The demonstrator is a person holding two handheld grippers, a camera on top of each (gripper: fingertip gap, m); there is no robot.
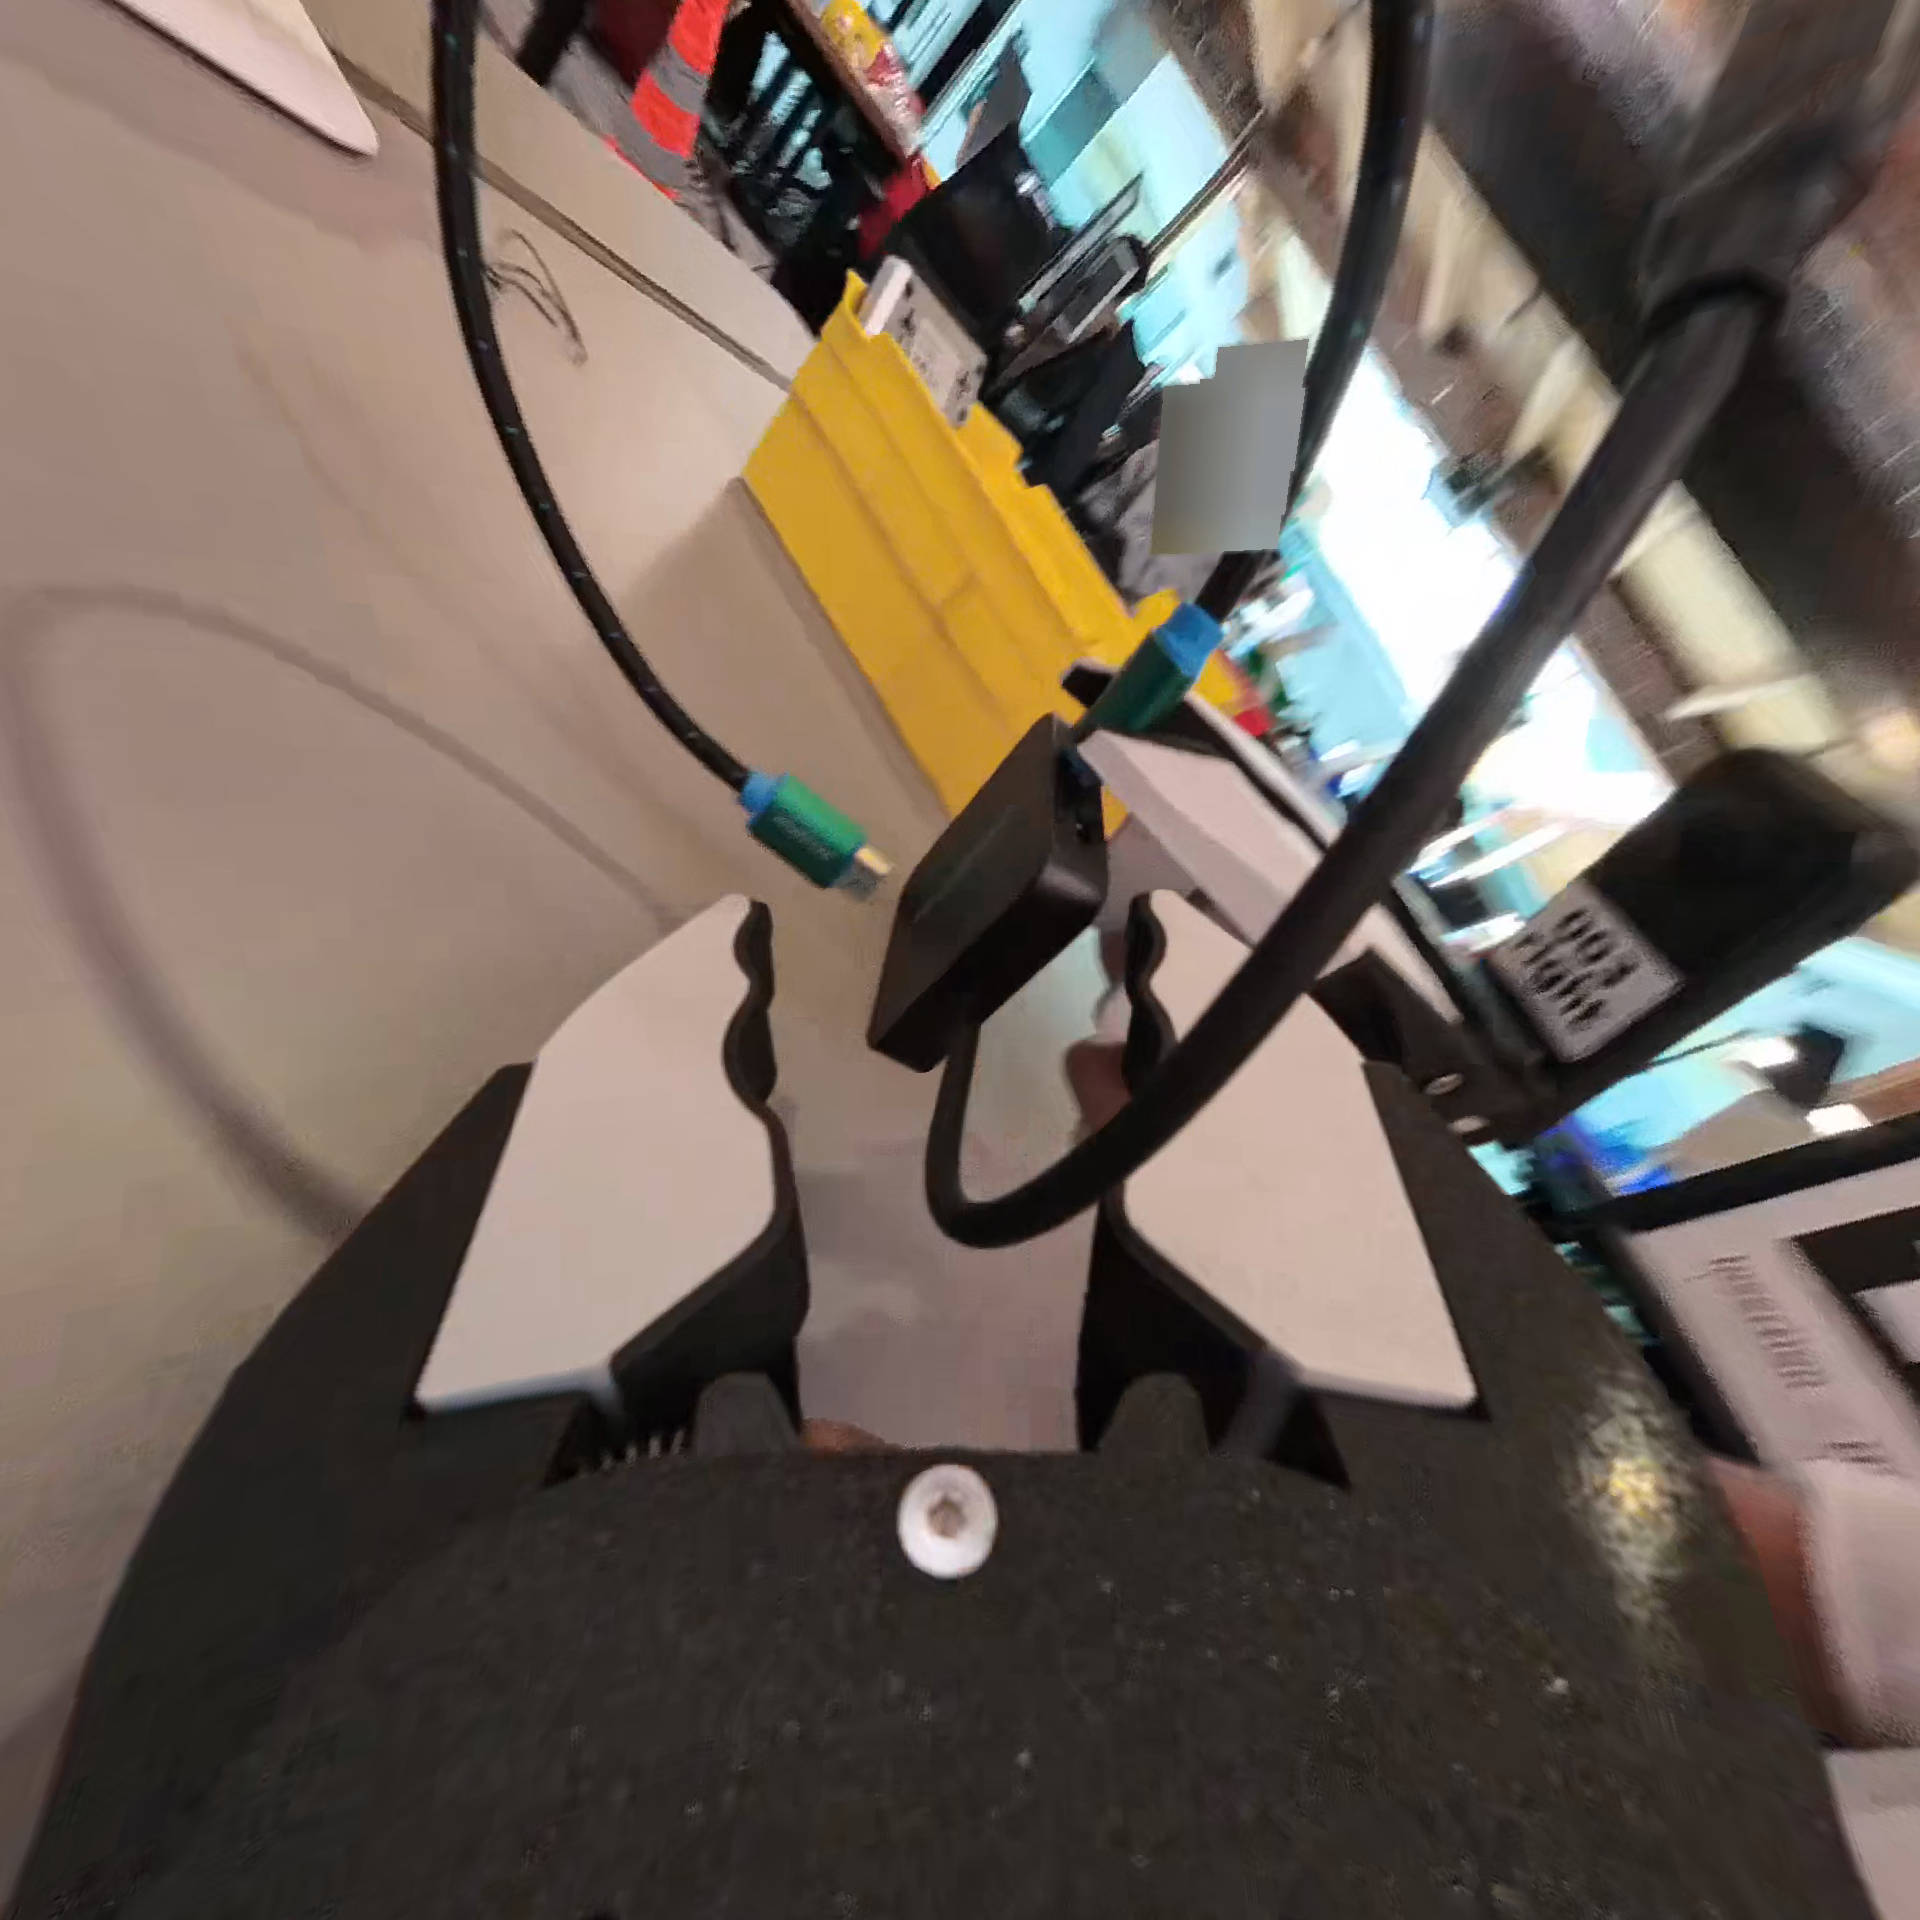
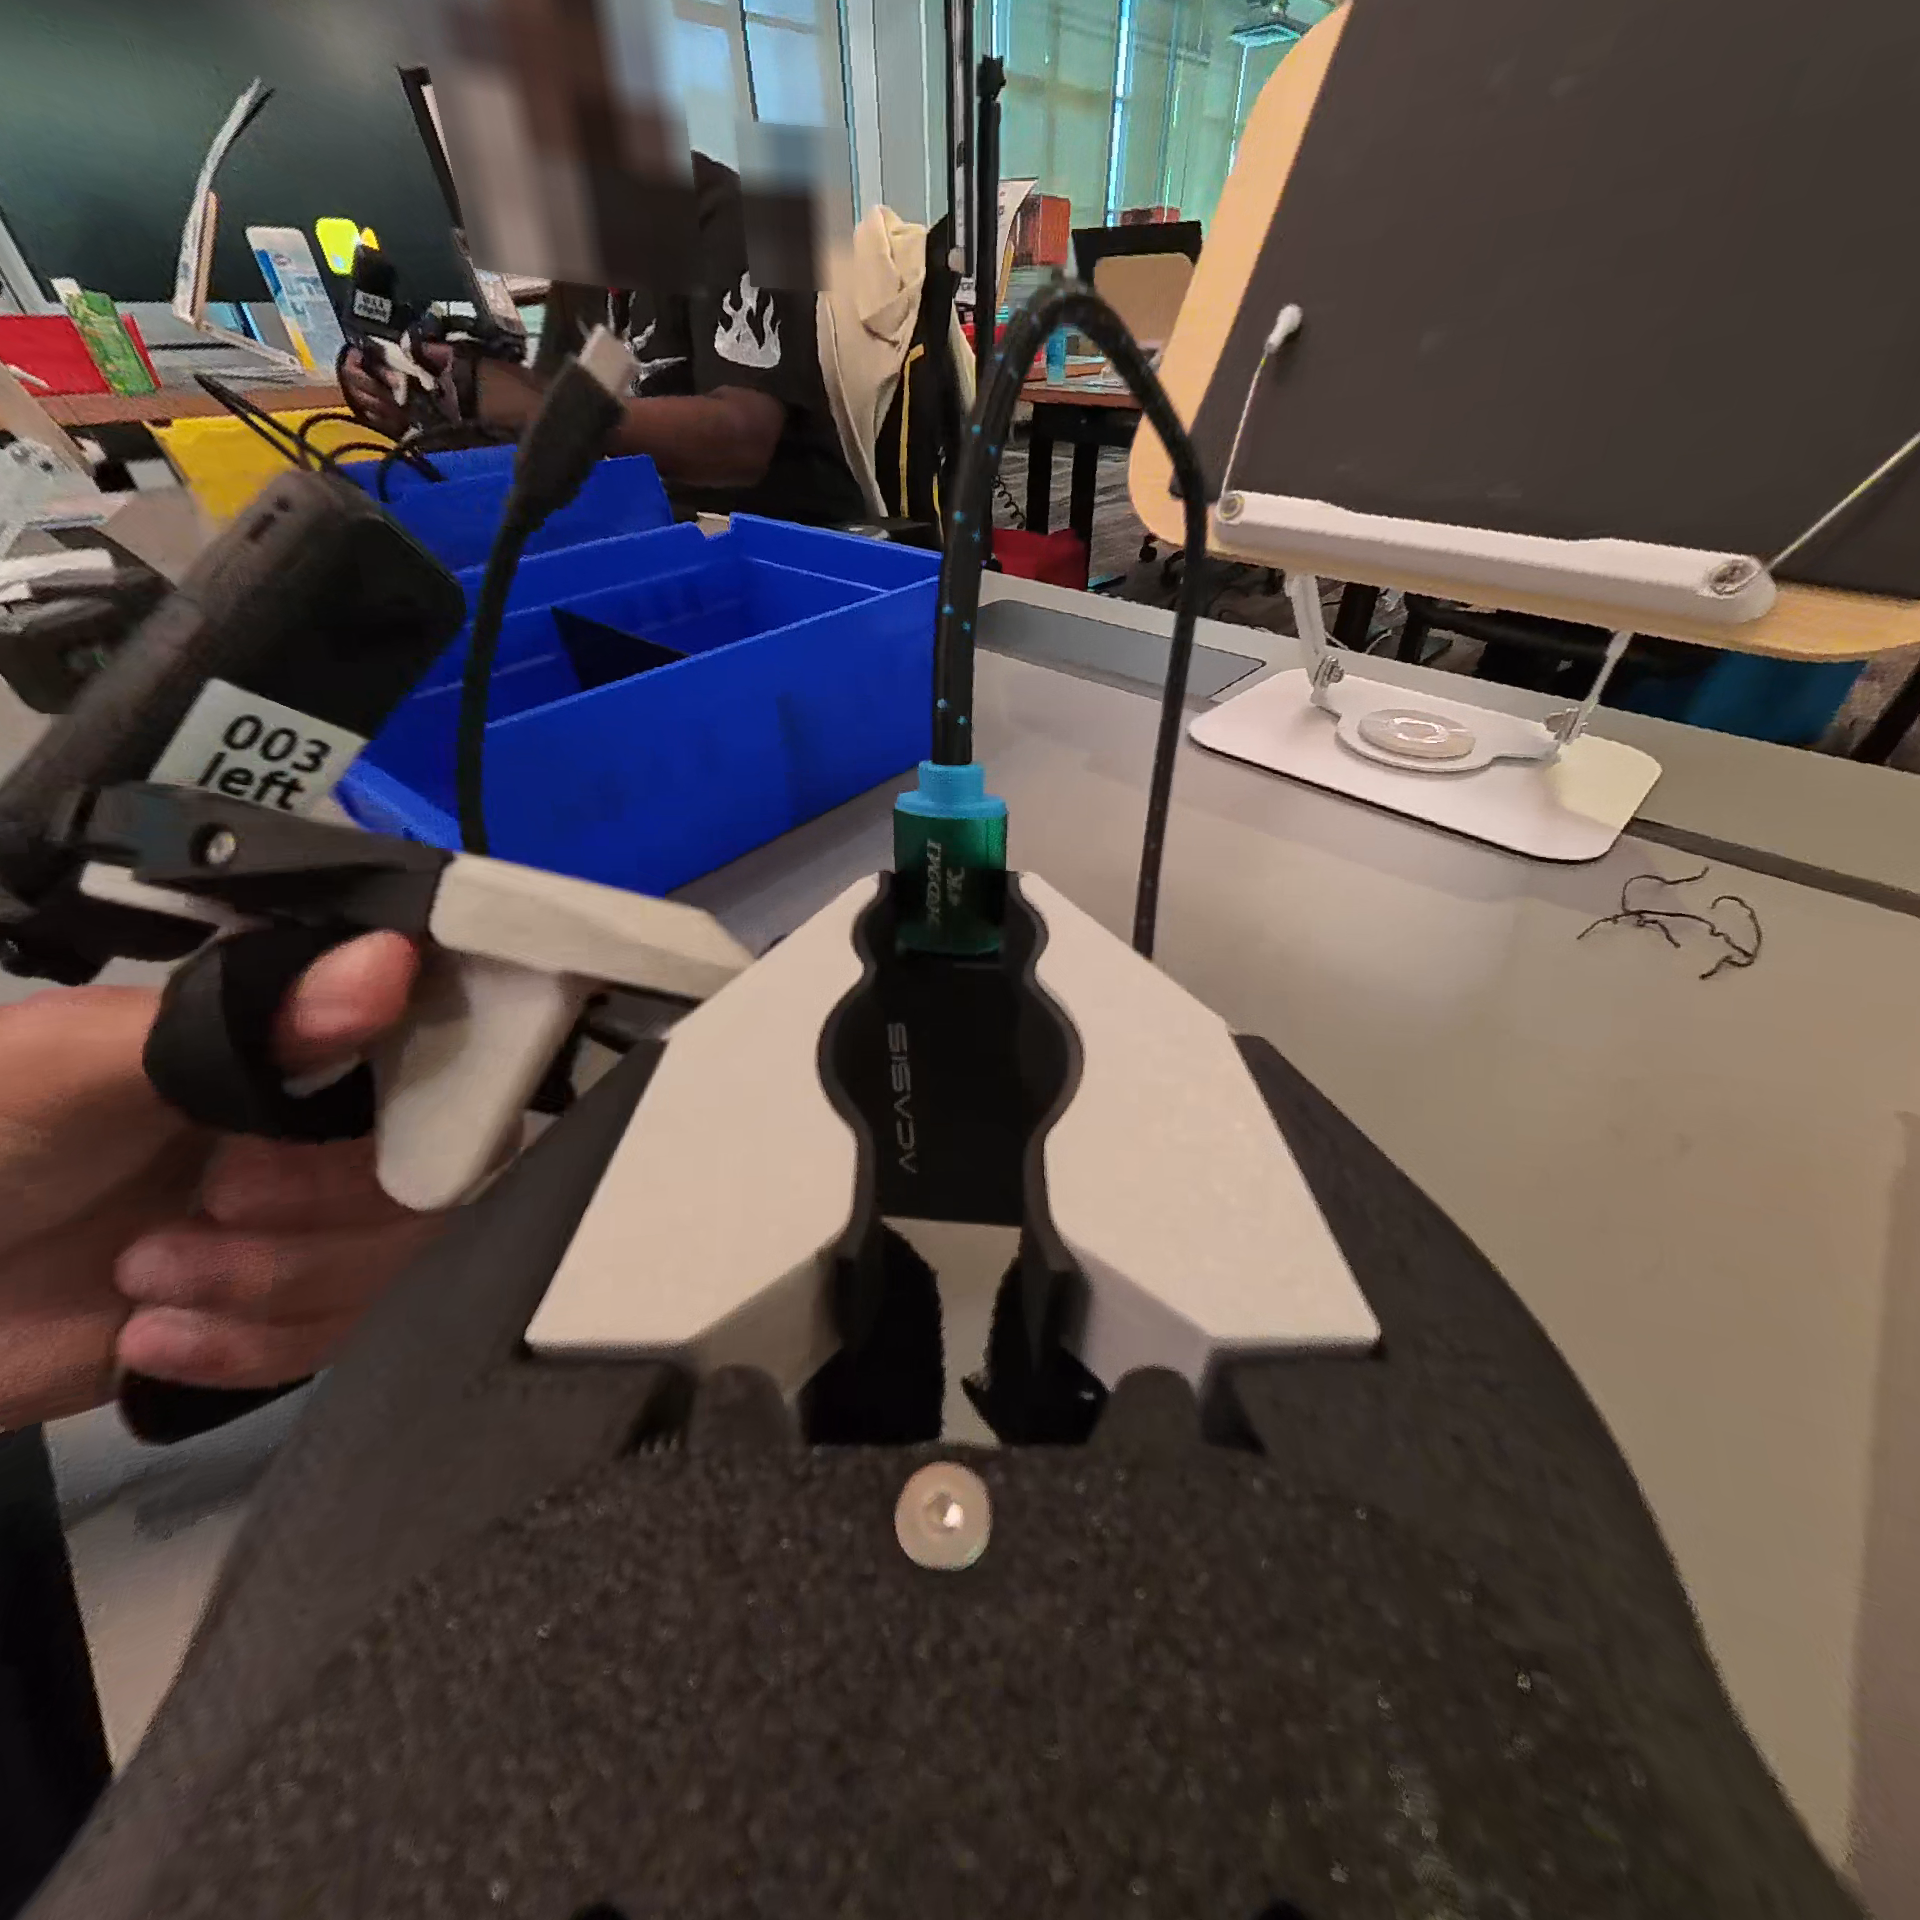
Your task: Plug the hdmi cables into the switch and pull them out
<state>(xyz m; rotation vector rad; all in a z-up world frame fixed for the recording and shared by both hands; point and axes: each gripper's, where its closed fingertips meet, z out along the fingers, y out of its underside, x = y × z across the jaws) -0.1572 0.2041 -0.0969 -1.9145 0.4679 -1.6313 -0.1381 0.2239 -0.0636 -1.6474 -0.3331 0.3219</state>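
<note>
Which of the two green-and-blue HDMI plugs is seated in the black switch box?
The green-and-blue HDMI plug at the right gripper, which clamps the black switch box. The other plug hangs free, metal tip exposed, beside the open left gripper.

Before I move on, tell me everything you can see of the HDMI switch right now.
The switch is a small flat black box, plastic by its look, with pale lettering on top. The right gripper is shut on its sides and holds it above the table. One green and blue plug sits in its far end; a black lead leaves the near end. A second plug hangs free beside it.
</note>
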